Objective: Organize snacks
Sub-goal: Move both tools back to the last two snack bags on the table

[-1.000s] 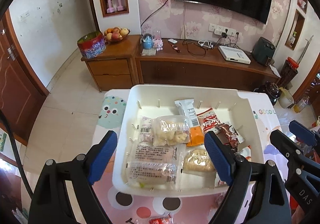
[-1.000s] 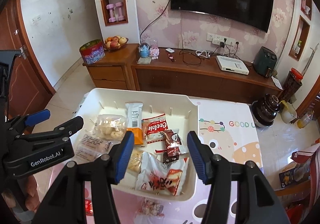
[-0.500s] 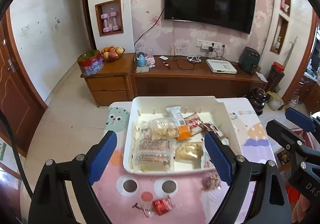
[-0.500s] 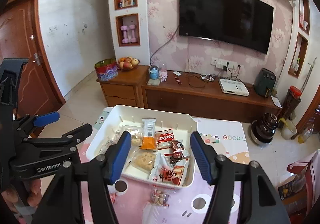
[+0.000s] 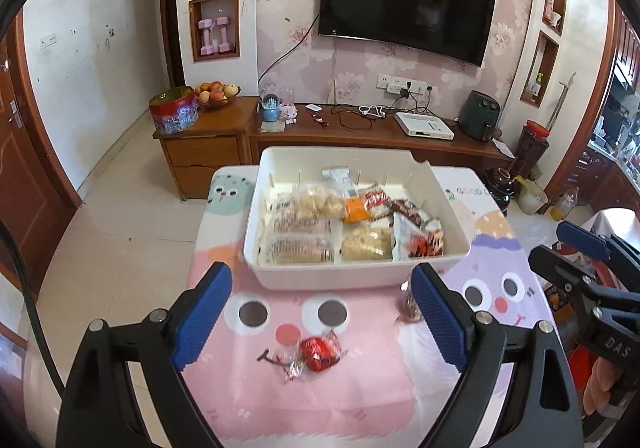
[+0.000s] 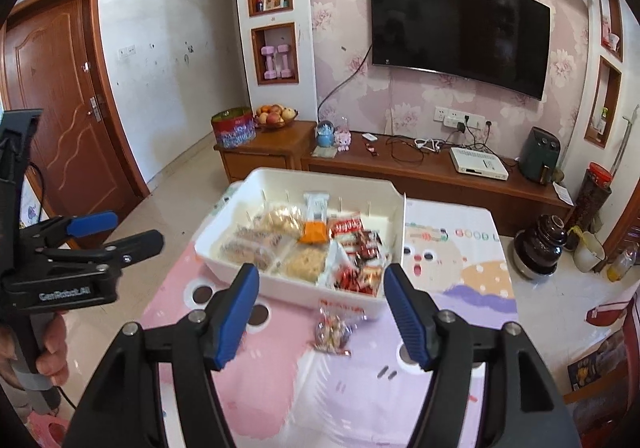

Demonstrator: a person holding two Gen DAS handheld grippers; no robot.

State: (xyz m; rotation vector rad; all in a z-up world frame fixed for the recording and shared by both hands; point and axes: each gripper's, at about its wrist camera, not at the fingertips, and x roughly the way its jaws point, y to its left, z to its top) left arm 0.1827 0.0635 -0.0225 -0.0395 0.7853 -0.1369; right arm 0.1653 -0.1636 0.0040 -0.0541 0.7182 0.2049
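A white bin (image 5: 352,272) (image 6: 280,280) filled with several wrapped snacks stands on a pink cartoon tablecloth (image 5: 260,388). A red-wrapped candy (image 5: 318,354) lies loose on the cloth in front of the bin. A small clear snack bag (image 6: 334,330) lies by the bin's near right corner; in the left wrist view it (image 5: 410,304) is partly hidden behind a finger. My left gripper (image 5: 320,322) is open and empty above the red candy. My right gripper (image 6: 320,316) is open and empty above the small bag.
A wooden TV cabinet (image 5: 360,136) with a fruit bowl, a tin and cables stands behind the table under a wall TV (image 5: 404,20). A dark pot (image 6: 540,244) and jugs sit on the floor to the right. A brown door (image 6: 60,96) is on the left.
Both grippers have pulled back and up from the bin, staying open. The bin now looks smaller and the loose candy and small bag on the cloth have come into view.
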